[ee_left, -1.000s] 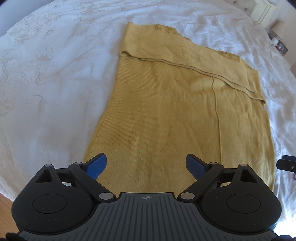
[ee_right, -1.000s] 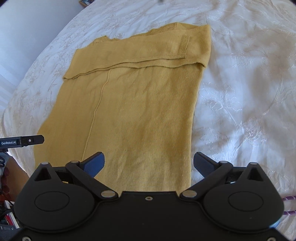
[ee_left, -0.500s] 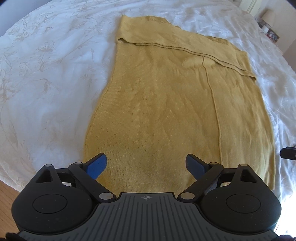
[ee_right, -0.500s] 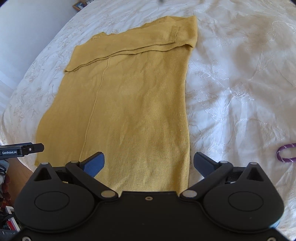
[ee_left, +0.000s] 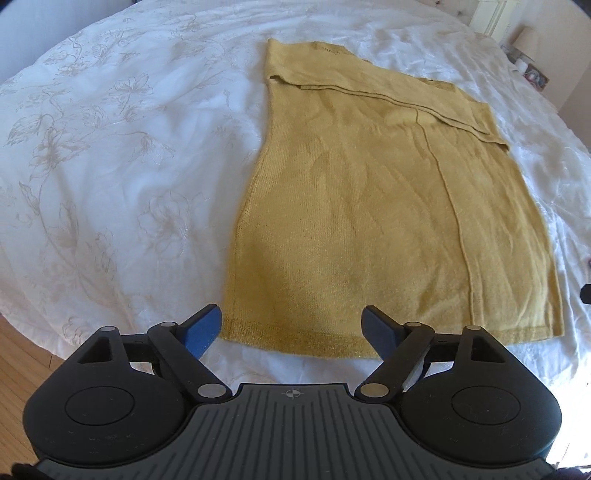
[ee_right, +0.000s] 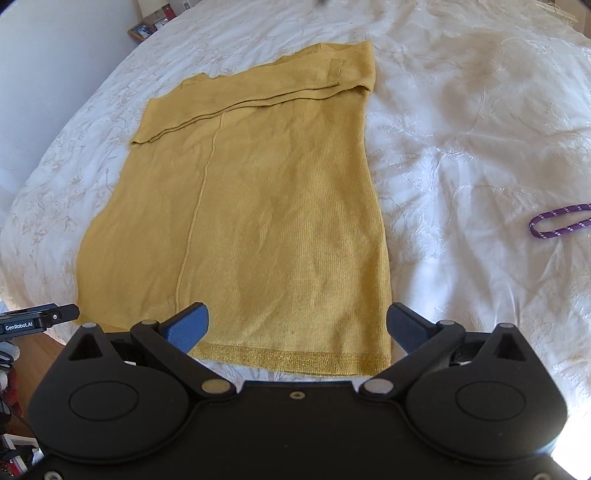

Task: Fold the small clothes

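Mustard sweater (ee_left: 369, 221) hem between spread fingers (ee_left: 207, 325)

The left gripper (ee_left: 291, 326) hangs level with jaws spread wide, gripping nothing. The right gripper (ee_right: 297, 326) matches it, blue-padded fingers (ee_right: 188, 326) splayed apart and empty.

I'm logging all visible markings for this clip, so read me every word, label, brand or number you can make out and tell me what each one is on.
"GenRobot.AI": white lettering on the black body of the left tongs, seen at the left edge of the right wrist view.

The framed pictures at the far edge of the bed: too small to read anything.

No text on the yellow knit garment, the purple cord or the white bedspread.
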`<state>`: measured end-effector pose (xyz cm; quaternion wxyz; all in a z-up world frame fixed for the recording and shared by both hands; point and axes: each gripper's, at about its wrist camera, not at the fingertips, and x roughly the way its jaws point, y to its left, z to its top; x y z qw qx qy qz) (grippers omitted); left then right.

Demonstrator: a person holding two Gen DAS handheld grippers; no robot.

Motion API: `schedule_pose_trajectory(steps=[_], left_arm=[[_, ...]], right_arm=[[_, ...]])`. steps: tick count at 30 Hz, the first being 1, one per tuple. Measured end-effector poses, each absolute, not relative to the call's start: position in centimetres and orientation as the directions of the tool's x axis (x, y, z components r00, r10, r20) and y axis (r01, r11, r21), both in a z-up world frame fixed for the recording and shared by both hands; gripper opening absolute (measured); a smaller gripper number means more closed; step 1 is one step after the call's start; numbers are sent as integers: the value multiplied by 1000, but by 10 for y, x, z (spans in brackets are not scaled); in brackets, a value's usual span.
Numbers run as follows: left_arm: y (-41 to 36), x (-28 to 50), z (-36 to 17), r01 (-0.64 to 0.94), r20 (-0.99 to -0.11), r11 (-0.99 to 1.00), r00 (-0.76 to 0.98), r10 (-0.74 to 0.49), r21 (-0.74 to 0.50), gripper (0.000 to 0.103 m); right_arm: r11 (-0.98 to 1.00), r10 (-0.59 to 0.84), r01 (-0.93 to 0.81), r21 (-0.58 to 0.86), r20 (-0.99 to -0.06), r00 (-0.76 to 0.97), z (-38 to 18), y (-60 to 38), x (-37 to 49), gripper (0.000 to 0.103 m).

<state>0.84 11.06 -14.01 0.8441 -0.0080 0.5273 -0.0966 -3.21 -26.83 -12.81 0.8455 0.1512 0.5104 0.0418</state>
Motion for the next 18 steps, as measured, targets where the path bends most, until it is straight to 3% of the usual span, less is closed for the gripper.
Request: schedule_pose_trajectory(steps=[10, 15, 18], left_arm=[[128, 13, -143, 188, -865, 972, 455, -213, -141, 82], [129, 16, -145, 220, -860, 973, 483, -168, -66, 81], [132, 20, -149, 248, -865, 967, 471, -171, -56, 75]], right_arm=[[953, 213, 90, 291, -848, 485, -134, -247, -53, 102], [951, 202, 111, 289, -851, 484, -135, -244, -61, 102], [949, 197, 124, 290, -852, 484, -136, -244, -64, 102]])
